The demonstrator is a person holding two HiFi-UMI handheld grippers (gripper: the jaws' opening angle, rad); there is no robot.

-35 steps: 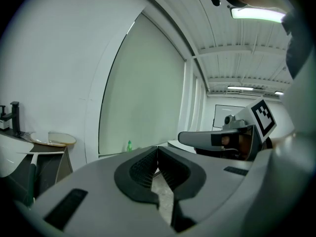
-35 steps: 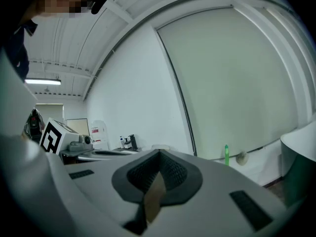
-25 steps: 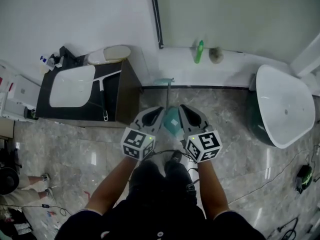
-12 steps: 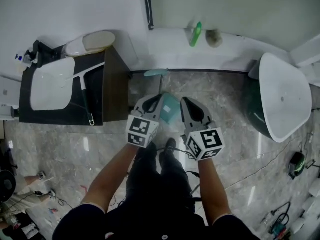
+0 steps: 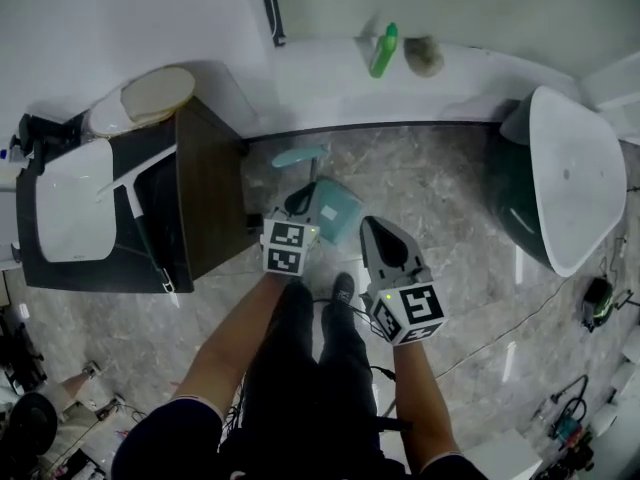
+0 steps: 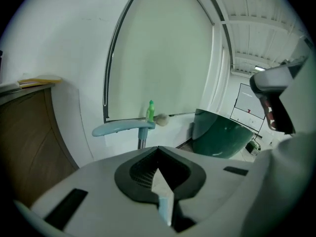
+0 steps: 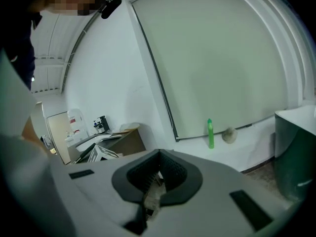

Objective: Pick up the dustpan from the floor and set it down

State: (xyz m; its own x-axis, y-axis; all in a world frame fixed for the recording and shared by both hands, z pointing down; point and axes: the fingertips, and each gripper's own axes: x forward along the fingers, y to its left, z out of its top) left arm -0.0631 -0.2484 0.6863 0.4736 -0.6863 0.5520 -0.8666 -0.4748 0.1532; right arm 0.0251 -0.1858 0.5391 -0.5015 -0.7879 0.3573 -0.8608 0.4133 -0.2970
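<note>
A teal dustpan point(image 5: 338, 211) stands on the marble floor near the back wall, its long handle rising to a curved teal grip point(image 5: 300, 155). My left gripper point(image 5: 300, 206) is low beside the pan's left edge, with its jaws shut and nothing between them. In the left gripper view the grip point(image 6: 123, 128) and its pole show just beyond the shut jaws point(image 6: 158, 149), apart from them. My right gripper point(image 5: 373, 225) hangs a little right of the pan and higher, also shut and empty point(image 7: 159, 154). The right gripper view does not show the pan.
A dark wooden vanity point(image 5: 200, 208) with a white basin point(image 5: 70, 213) stands at the left, close to the dustpan. A green bottle point(image 5: 383, 50) sits on the wall ledge. A dark green tub point(image 5: 560, 183) fills the right. Cables lie on the floor by the person's feet.
Both grippers have come down toward the floor, the left one further, ending beside the dustpan. The head view has dipped and swung left. Both jaws stay shut.
</note>
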